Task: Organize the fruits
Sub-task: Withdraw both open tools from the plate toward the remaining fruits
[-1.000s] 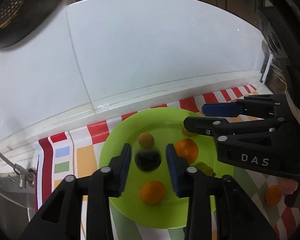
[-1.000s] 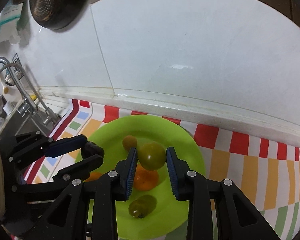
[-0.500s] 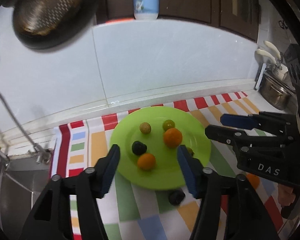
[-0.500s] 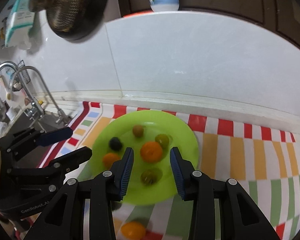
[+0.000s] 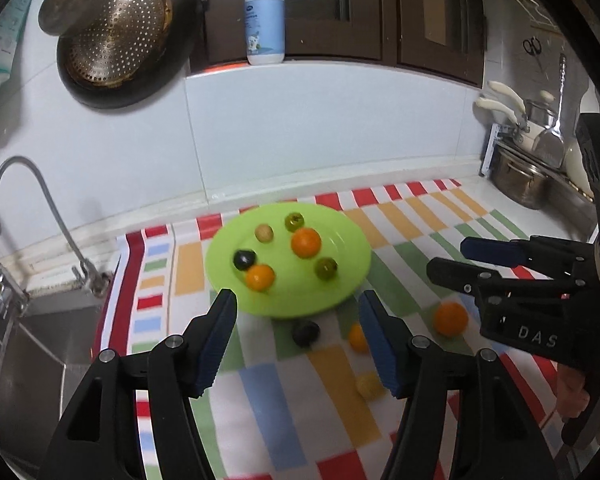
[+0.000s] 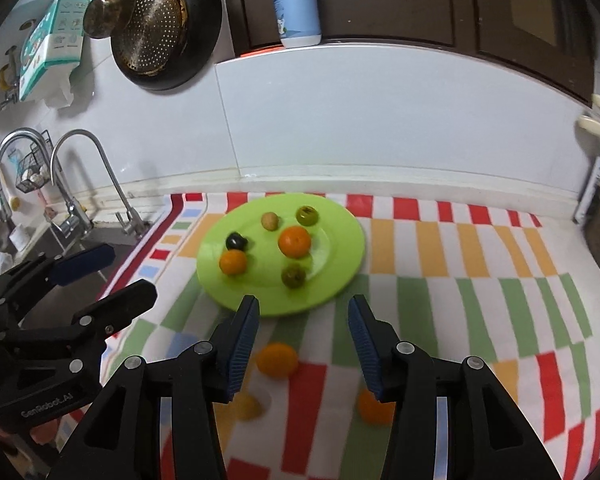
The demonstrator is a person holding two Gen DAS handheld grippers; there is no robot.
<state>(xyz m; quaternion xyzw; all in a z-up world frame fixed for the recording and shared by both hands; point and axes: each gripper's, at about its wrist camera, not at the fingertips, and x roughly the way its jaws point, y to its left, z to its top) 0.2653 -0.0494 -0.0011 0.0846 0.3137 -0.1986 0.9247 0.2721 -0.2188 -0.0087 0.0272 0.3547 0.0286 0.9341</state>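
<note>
White tile backs a kitchen bench spread with a striped and chequered cloth [image 6: 480, 280], and both grippers hang above it with nothing in them. On the left gripper [image 5: 298, 338] the fingers [image 5: 220, 320] have just been opening and stand apart, empty; below the gap lie a dark fruit [image 5: 306, 333] and a small orange fruit [image 5: 358, 337] on the cloth, with a pale yellow one [image 5: 367, 385] nearer the camera. On the right gripper [image 6: 302, 342] the fingers [image 6: 244, 336] have likewise just been opening and are parted on nothing; a loose orange [image 6: 277, 359] lies on the cloth just under the gap, a second orange [image 6: 374, 406] partly behind the right-hand finger, and a yellow fruit [image 6: 247, 406] lower left.

Further out, the green plate [image 6: 340, 276] already carries six fruits: two orange, two greenish, one dark, one tan. So the task looks partly done, with the loose fruits on the cloth the likely next pick-ups.

To do that well, I would drop each gripper straight over one fruit, keep the fingers wide until they straddle its widest part, then close gently, since round fruit may roll off the pads or bruise. Taking separate fruits keeps the grippers from colliding.

Legible writing: "DAS" on the right gripper's body in the left view, "GenRobot.AI" on the left gripper's body in the right view. The pump bottle [image 5: 265, 24] label is too small to read
</note>
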